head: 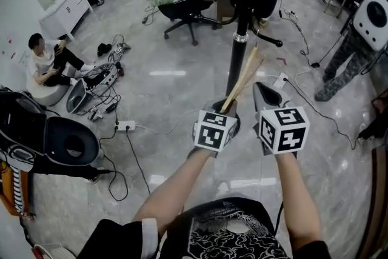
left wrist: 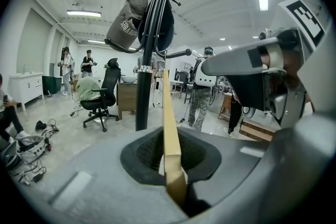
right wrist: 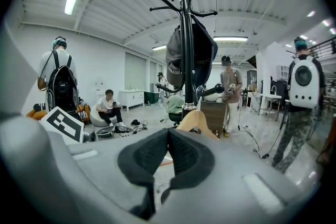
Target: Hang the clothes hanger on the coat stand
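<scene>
A wooden clothes hanger (head: 244, 79) is clamped in my left gripper (head: 228, 110) and slants up toward the black coat stand (head: 237, 60). In the left gripper view the hanger (left wrist: 170, 128) stands edge-on between the pads, with the coat stand (left wrist: 149, 60) just behind it. A grey cap (left wrist: 127, 22) and dark garments hang on the stand's hooks. My right gripper (head: 262, 91) is close beside the left one, shut with nothing in it. Its own view has the right gripper (right wrist: 168, 134) closed, with the hanger (right wrist: 195, 123) just beyond and the coat stand (right wrist: 187, 39) ahead.
A black office chair (head: 185, 6) with a green garment stands beyond the stand. Cables and a power strip (head: 124, 125) lie on the floor at left. One person (head: 51, 63) sits on the floor at left, and another in camouflage trousers (head: 342, 60) stands at right.
</scene>
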Tool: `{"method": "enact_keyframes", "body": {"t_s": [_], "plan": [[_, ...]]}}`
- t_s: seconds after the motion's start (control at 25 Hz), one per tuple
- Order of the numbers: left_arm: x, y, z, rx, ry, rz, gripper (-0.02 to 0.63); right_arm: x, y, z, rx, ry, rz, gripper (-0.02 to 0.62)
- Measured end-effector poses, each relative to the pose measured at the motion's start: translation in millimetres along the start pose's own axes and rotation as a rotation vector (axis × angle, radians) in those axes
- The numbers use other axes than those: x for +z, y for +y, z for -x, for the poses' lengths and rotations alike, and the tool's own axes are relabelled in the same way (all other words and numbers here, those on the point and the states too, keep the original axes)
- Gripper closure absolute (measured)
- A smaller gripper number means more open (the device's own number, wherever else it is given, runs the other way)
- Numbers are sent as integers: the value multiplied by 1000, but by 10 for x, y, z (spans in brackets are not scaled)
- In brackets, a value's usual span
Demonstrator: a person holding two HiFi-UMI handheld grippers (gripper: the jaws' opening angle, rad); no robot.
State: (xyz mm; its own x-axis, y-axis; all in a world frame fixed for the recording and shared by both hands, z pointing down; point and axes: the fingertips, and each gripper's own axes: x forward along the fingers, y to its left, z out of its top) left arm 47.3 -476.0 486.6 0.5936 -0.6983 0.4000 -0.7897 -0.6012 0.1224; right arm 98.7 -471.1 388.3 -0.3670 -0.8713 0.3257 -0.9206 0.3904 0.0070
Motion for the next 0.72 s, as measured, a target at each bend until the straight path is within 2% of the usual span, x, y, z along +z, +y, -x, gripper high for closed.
{"method": "enact_keyframes", "body": {"t_s": [0.72], "plan": [[-123, 42, -62, 11, 20, 1, 569, -112, -15, -16, 4, 16, -11, 595]]}}
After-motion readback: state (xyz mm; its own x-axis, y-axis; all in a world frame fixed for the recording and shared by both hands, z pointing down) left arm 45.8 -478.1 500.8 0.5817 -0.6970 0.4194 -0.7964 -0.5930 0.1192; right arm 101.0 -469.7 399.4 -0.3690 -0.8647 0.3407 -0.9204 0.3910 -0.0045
